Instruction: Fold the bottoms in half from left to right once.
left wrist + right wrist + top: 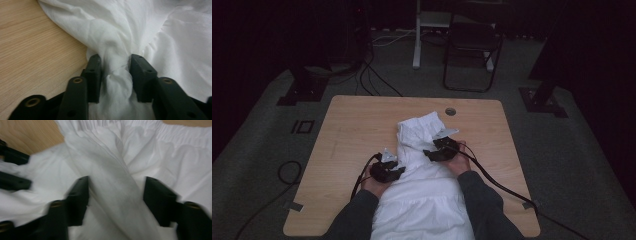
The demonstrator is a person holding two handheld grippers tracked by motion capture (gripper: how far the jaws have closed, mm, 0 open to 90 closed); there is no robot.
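My left fingers (pixel 93 75): part-way apart, with a bunched twist of the white garment (pixel 140 35) between them; the cloth fills the gap and looks to touch both pads, though I judge the squeeze light.

My right fingers (pixel 80 197): wider apart, astride a flat fold of the same cloth; there is air beside the fold on the far finger's side, so I have no hold on it. This view is blurred.

Left gripper (pixel 388 169): low at the garment's left edge, near the table's front.

Right gripper (pixel 443 149): at the garment's right side, farther up the table than the left one.

Garment (pixel 424 195): spread from the near edge of the wooden table (pixel 347 130) toward its middle, narrowing to a rumpled end short of the cable hole (pixel 450 111). A gathered, elastic-looking band shows at the top of the right gripper view.

How it will handle: soft, light and limp, I judge; it will sag and slide rather than hold a shape, and thin layers may slip from a loose pinch. Nothing fragile about it.

Where to take hold: at a bunched fold or along the gathered band, where several layers stack up; a single flat layer gives my pads little to bite.

Around us: dark carpet, a folding chair (pixel 472 50) beyond the table, cables on the floor.
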